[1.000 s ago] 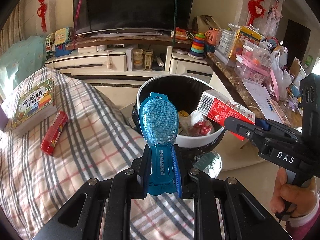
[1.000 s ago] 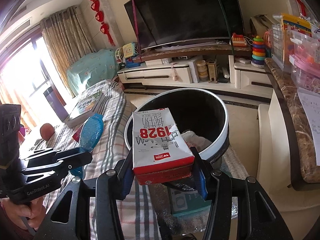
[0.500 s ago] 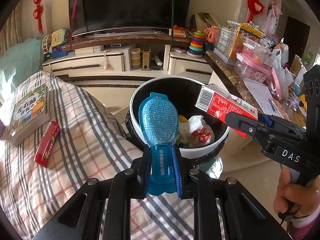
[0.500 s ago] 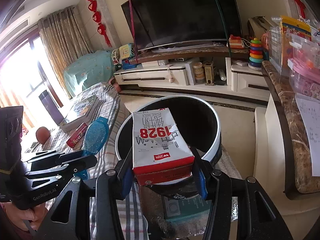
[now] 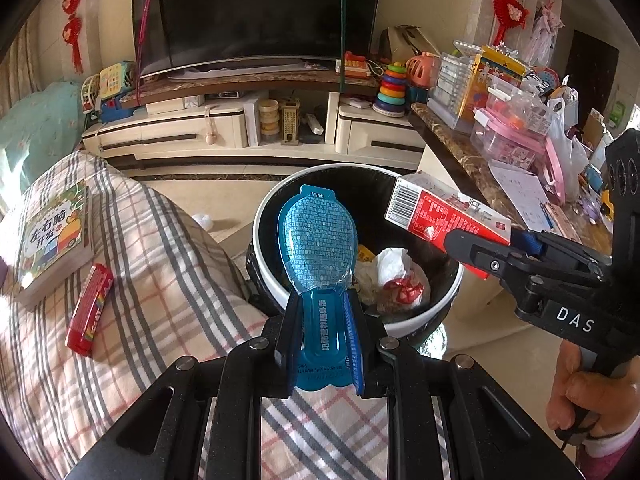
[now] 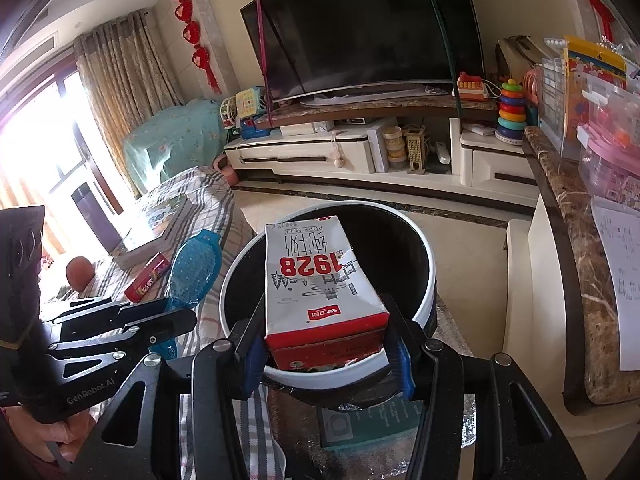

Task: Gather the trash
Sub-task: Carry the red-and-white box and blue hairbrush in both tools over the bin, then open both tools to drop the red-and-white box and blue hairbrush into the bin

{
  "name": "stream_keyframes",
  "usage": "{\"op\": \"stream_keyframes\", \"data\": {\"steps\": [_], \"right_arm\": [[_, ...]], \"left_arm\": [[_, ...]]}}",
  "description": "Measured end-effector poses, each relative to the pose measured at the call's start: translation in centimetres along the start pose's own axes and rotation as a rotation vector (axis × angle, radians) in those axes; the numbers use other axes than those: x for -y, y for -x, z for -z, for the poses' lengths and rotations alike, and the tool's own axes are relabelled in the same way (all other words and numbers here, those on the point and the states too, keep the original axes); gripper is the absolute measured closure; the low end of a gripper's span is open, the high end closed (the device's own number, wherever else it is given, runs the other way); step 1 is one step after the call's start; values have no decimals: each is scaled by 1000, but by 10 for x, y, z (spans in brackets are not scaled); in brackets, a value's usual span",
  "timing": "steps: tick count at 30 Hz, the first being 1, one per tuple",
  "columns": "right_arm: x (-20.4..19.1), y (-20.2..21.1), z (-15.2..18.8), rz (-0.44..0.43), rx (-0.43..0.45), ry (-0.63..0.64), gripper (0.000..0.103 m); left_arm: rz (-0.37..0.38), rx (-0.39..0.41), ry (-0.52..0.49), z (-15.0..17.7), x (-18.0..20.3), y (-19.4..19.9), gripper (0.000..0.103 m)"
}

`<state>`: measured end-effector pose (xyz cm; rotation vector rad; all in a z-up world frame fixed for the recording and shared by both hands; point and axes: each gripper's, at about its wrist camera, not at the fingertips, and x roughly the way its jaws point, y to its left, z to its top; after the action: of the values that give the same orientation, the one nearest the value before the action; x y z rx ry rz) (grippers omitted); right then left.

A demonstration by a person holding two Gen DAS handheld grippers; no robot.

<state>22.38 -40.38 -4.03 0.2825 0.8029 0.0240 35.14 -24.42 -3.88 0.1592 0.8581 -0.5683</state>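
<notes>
I had both loads at the bin (image 5: 416, 322): L gripper (image 5: 322, 320) pinched the blue packet (image 5: 318, 240), R gripper (image 6: 326, 344) clamped the milk carton (image 6: 316, 280) over the rim. Next, prob. open both & drop.

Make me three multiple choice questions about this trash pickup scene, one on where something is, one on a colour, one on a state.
1. Where does the red candy pack lie?
A. on the checked blanket
B. inside the bin
C. on the TV shelf

2. What colour is the wrapper in the left tool?
A. yellow
B. blue
C. green

3. What is the right tool doing?
A. hanging empty
B. gripping a milk carton
C. resting on the floor

Answers: 1 A, it lies on the checked blanket beside the book. 2 B, it is blue. 3 B, its pads clamp the milk carton above the bin.
</notes>
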Motion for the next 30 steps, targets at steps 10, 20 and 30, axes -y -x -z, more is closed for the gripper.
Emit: {"op": "stream_keyframes", "data": {"steps": [10,20,30], "right_arm": [[5,-10,-5,17,-21,9,52],[16,-24,-8,17,-52,-8,52],[18,-31,-11,19,-68,-11,52]], "left_arm": [[6,-14,1,-10,1,-15,85],[5,-37,8,-20,3,-34,85],[-2,-55,5,-27,4,-47,85]]}}
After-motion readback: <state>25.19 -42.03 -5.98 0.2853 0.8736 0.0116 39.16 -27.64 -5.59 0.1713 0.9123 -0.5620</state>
